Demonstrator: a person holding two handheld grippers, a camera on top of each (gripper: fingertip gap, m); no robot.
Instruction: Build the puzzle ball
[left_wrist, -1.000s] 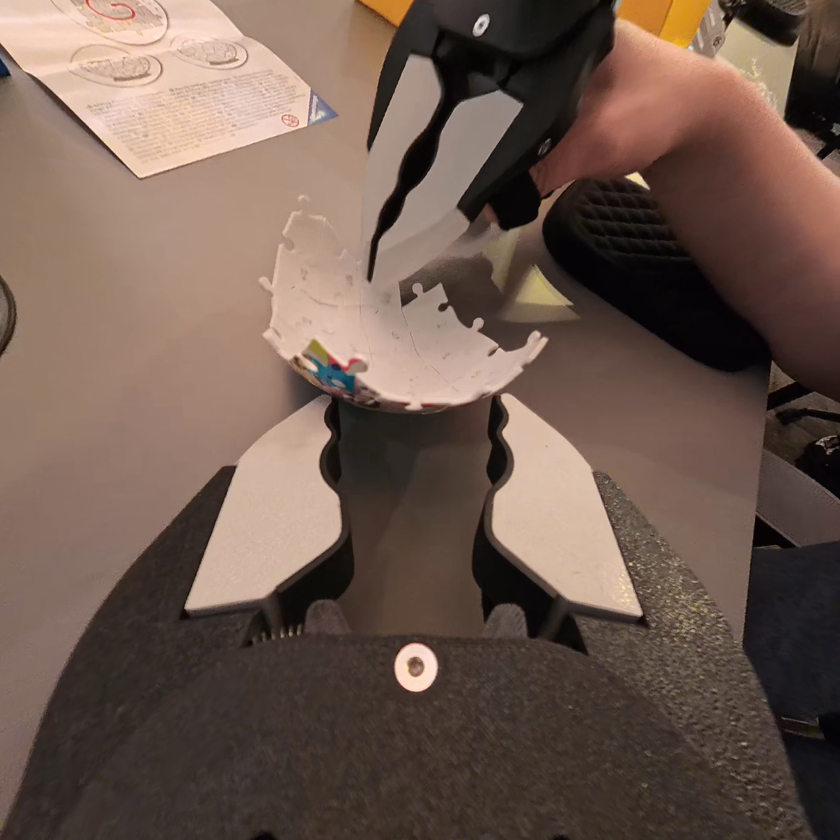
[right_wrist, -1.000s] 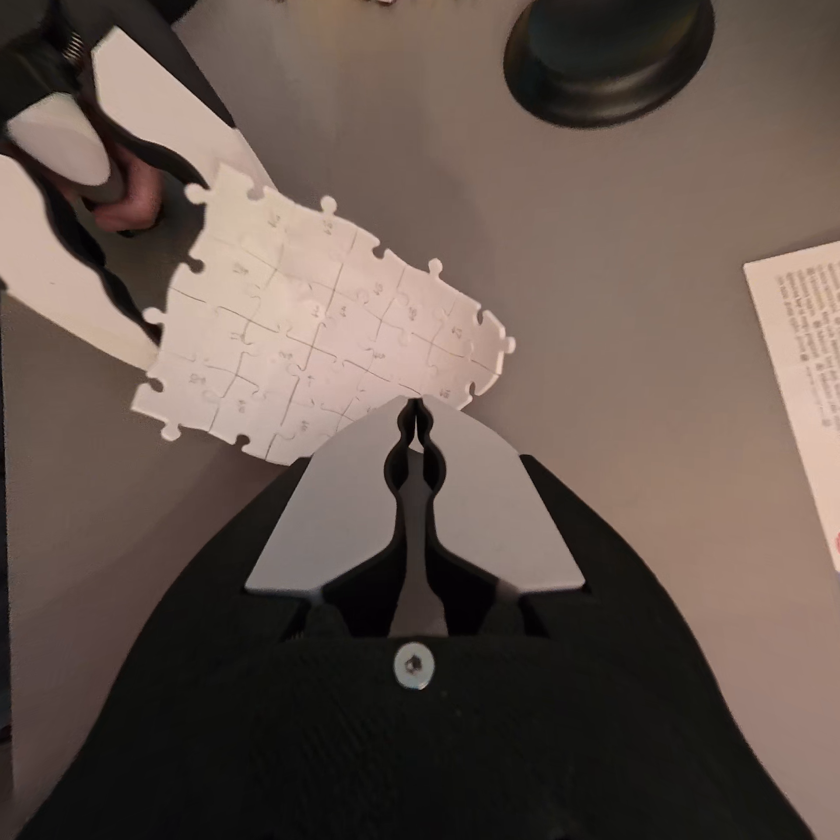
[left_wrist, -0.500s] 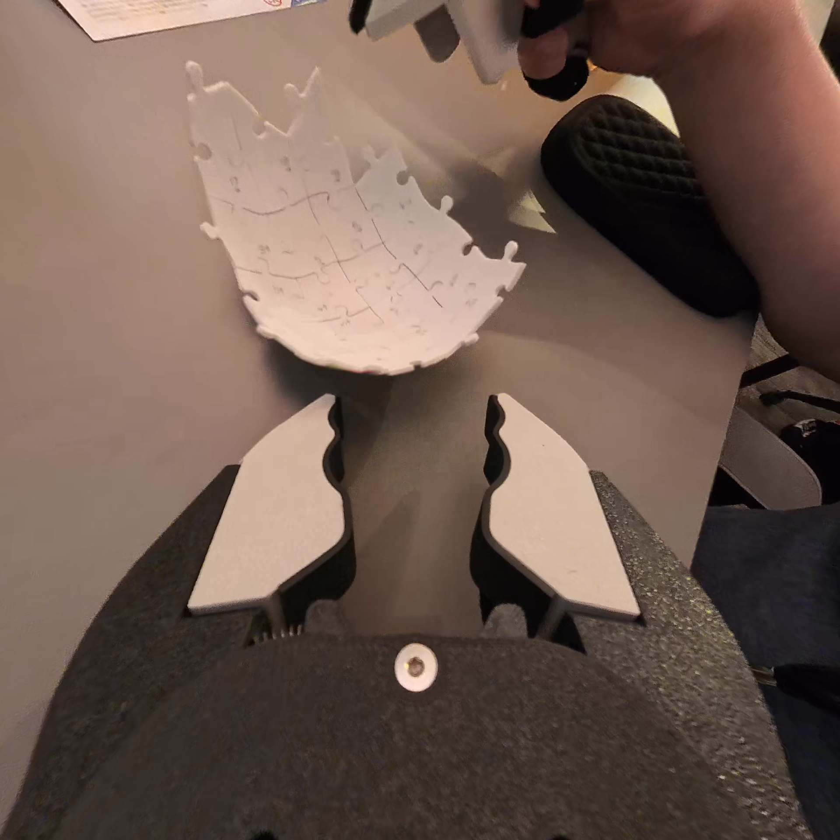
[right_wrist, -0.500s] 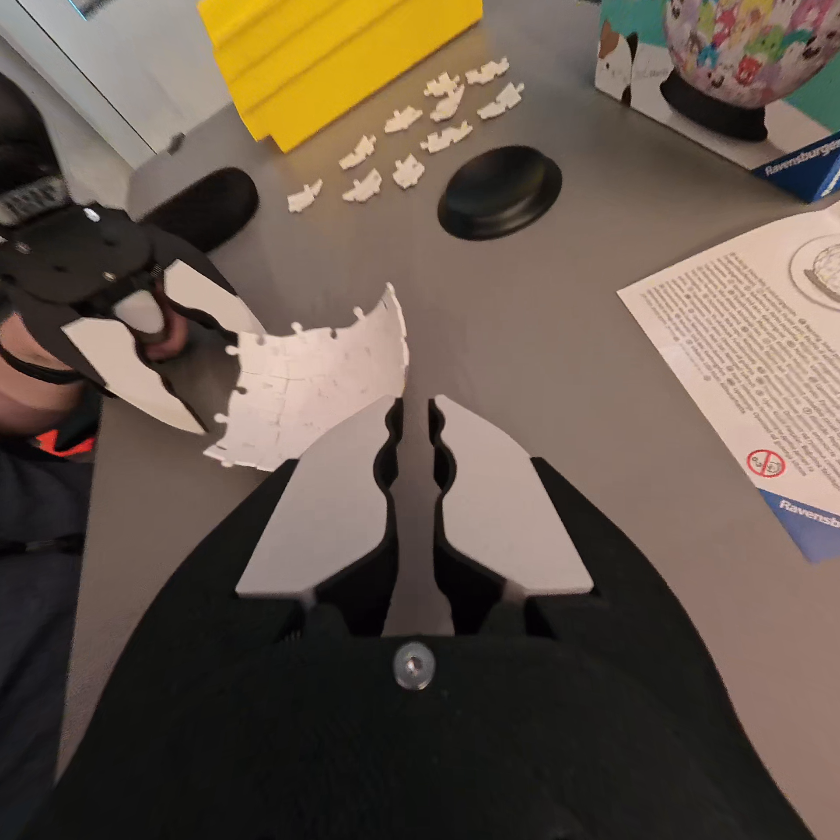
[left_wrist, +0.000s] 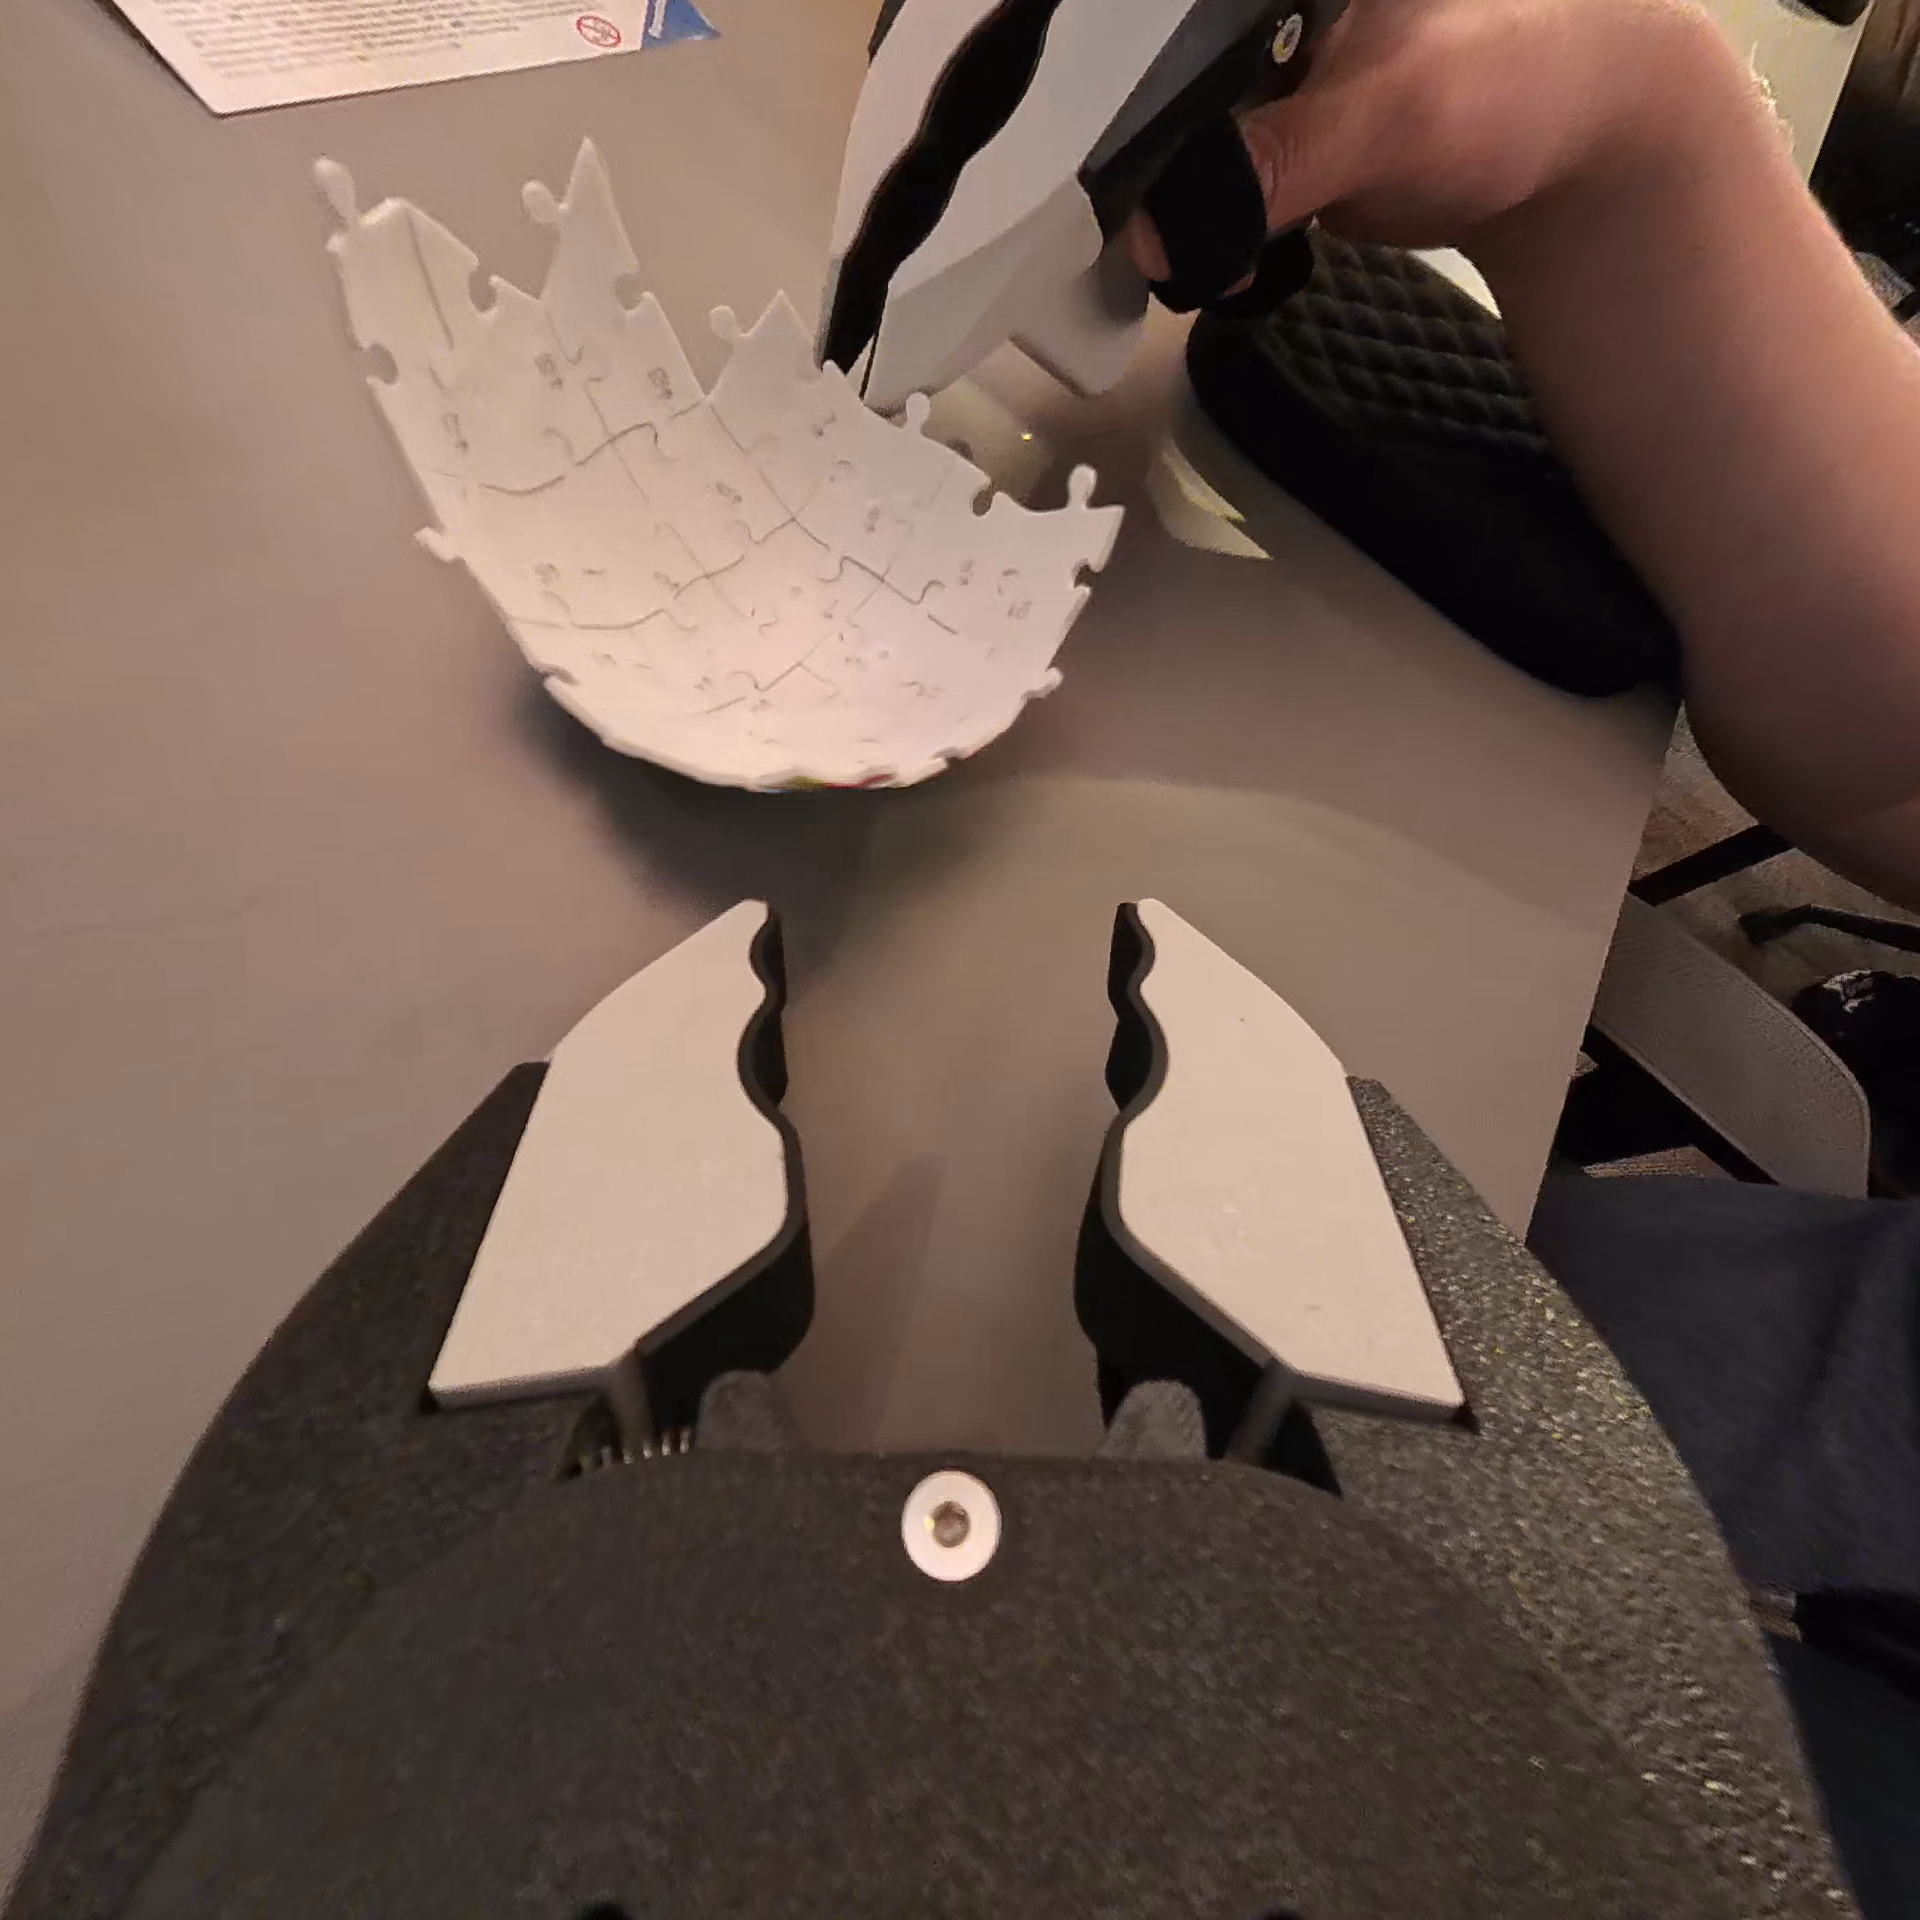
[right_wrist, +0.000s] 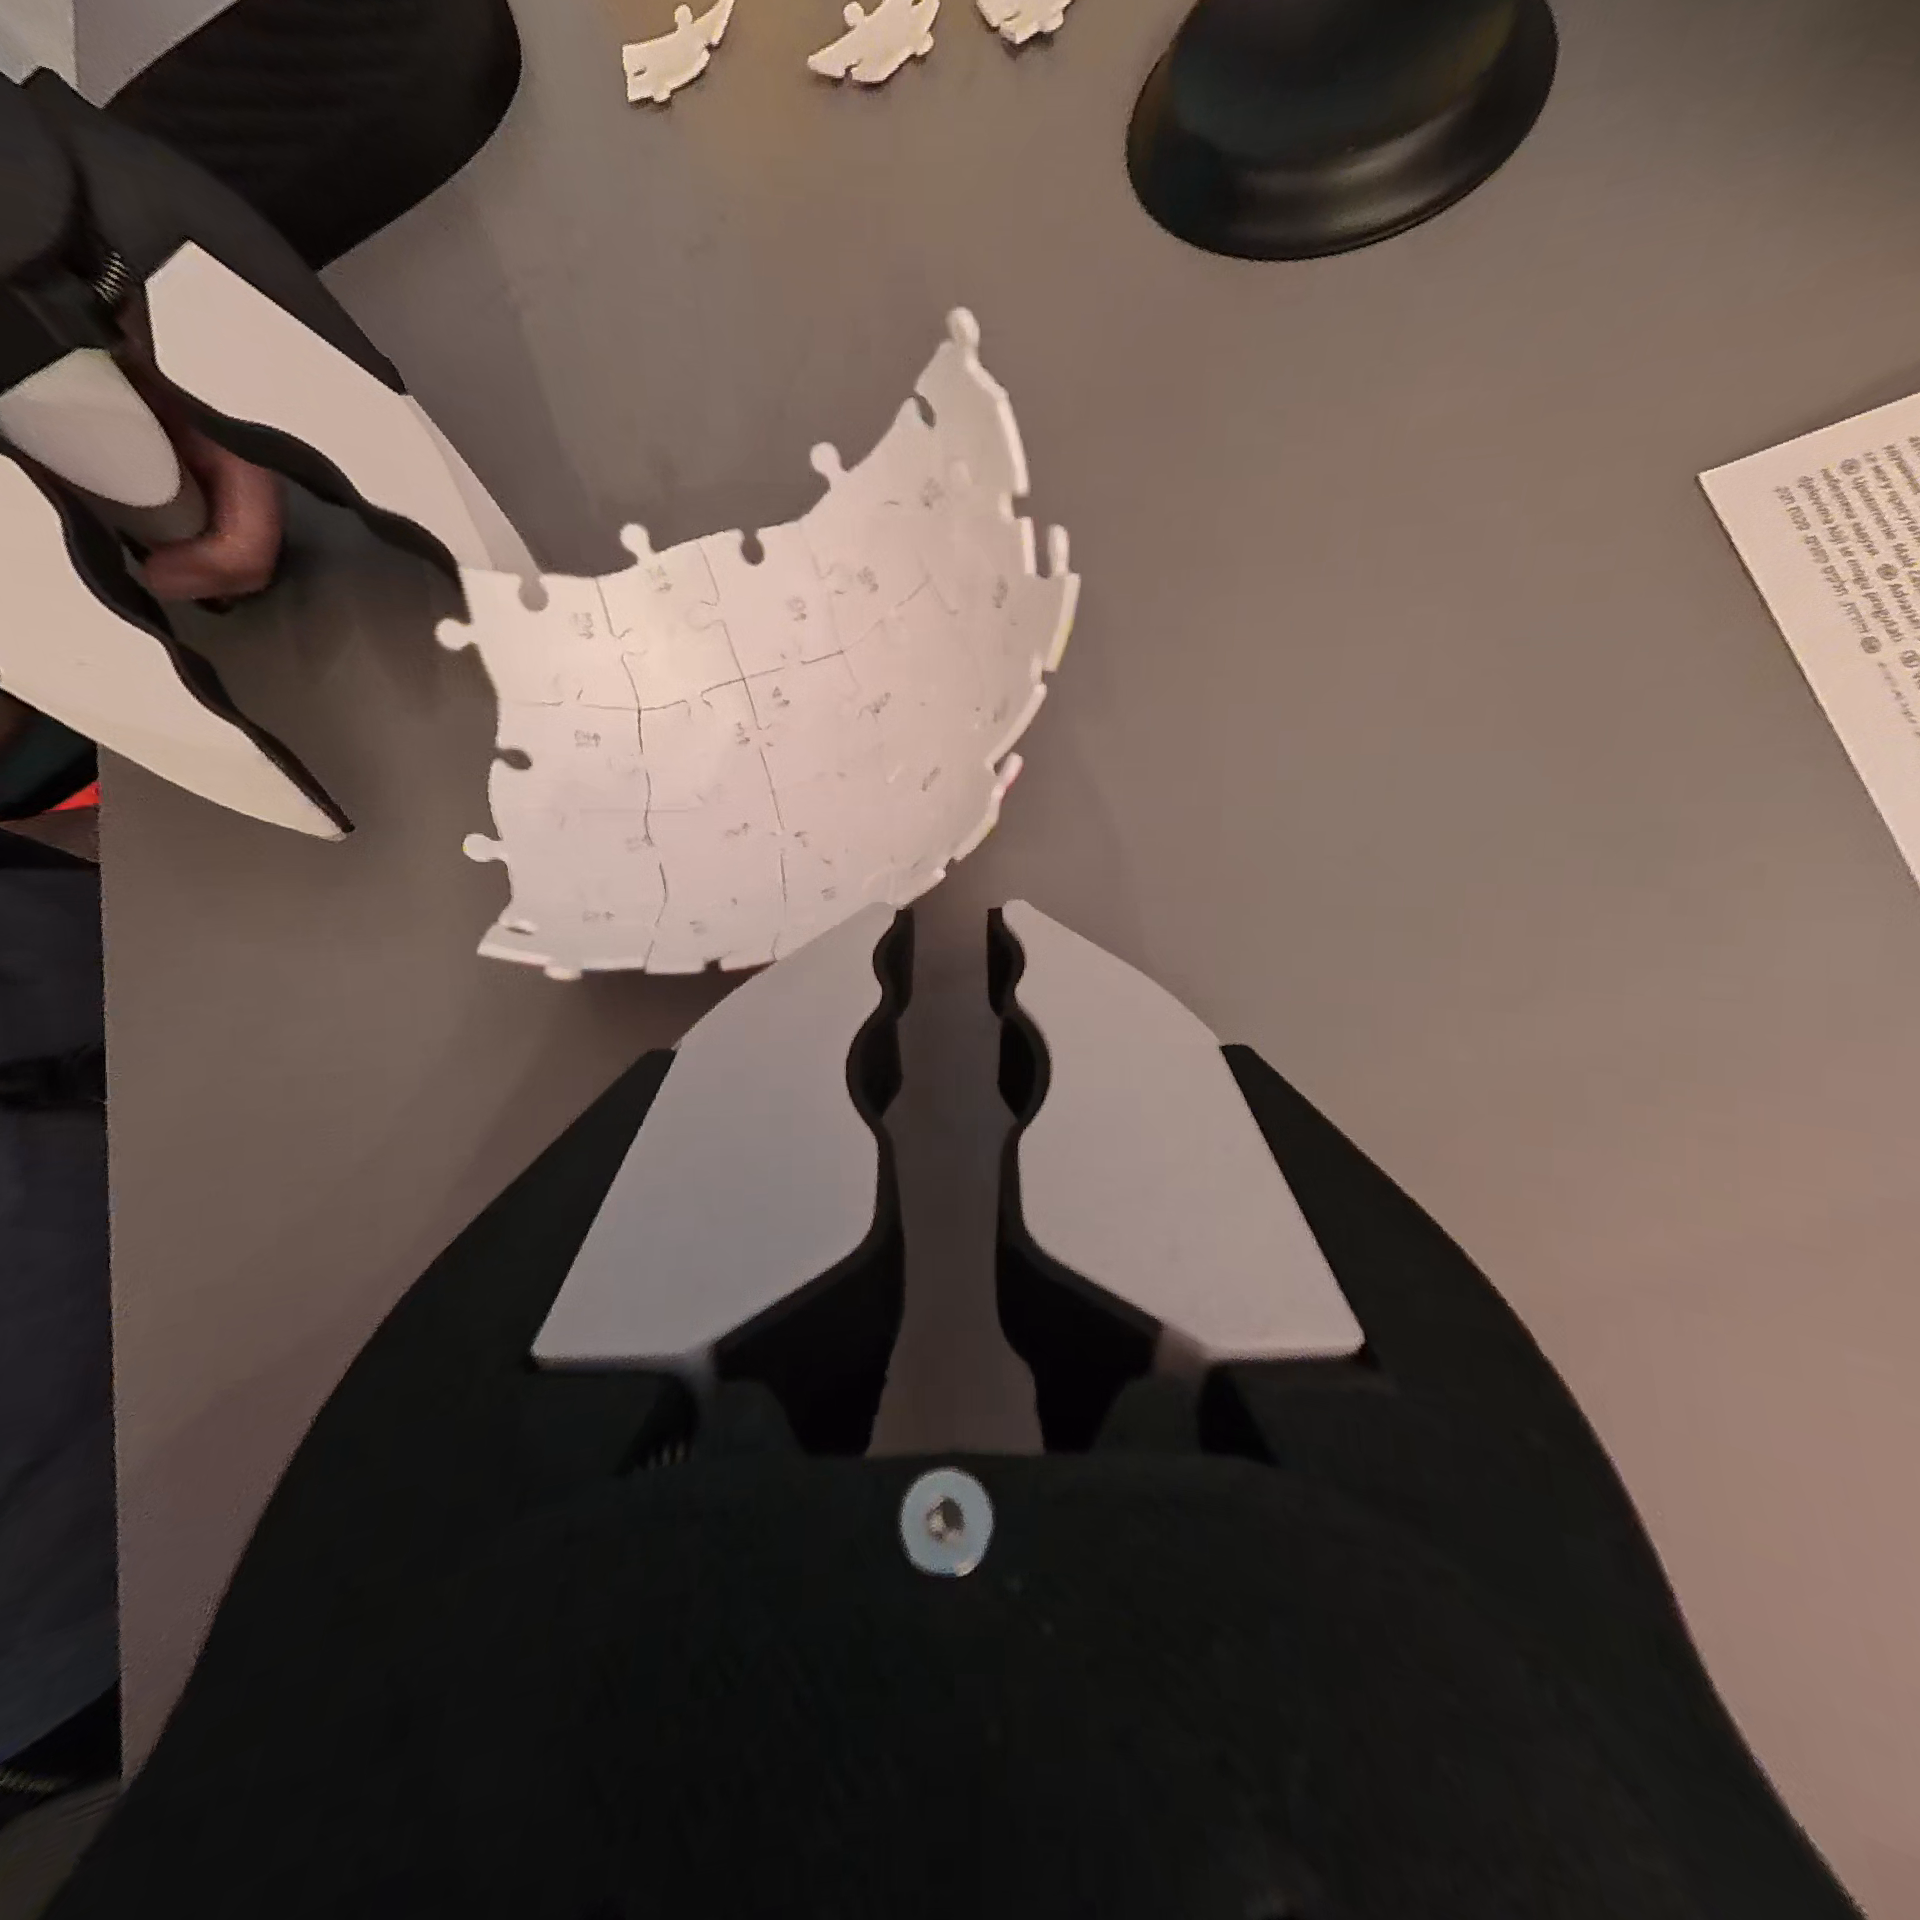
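The partly built puzzle ball (left_wrist: 748, 561) is a curved shell of joined white pieces. It rests on the grey table with its hollow side up and a strip of coloured outside showing underneath. It also shows in the right wrist view (right_wrist: 758, 748). My left gripper (left_wrist: 948, 925) is open and empty, a short way in front of the shell. My right gripper (right_wrist: 948, 925) is open by a narrow gap and empty, with its tips at the shell's rim. It shows from the left wrist view (left_wrist: 857, 358) above the shell's far right edge. The left gripper (right_wrist: 426, 696) sits beside the shell's left edge.
A black round stand (right_wrist: 1340, 125) and loose white pieces (right_wrist: 862, 52) lie beyond the shell. A printed instruction sheet (right_wrist: 1849, 623) lies to the right. A black padded rest (left_wrist: 1403, 436) sits by the table's right edge (left_wrist: 1621, 831), under the person's forearm. The left gripper's tips are roughly 12 centimeters from the right gripper's.
My right gripper went from shut inside the shell to slightly open, lifted away, then came back to the rim. The shell tipped and settled hollow side up. My left gripper stayed open.
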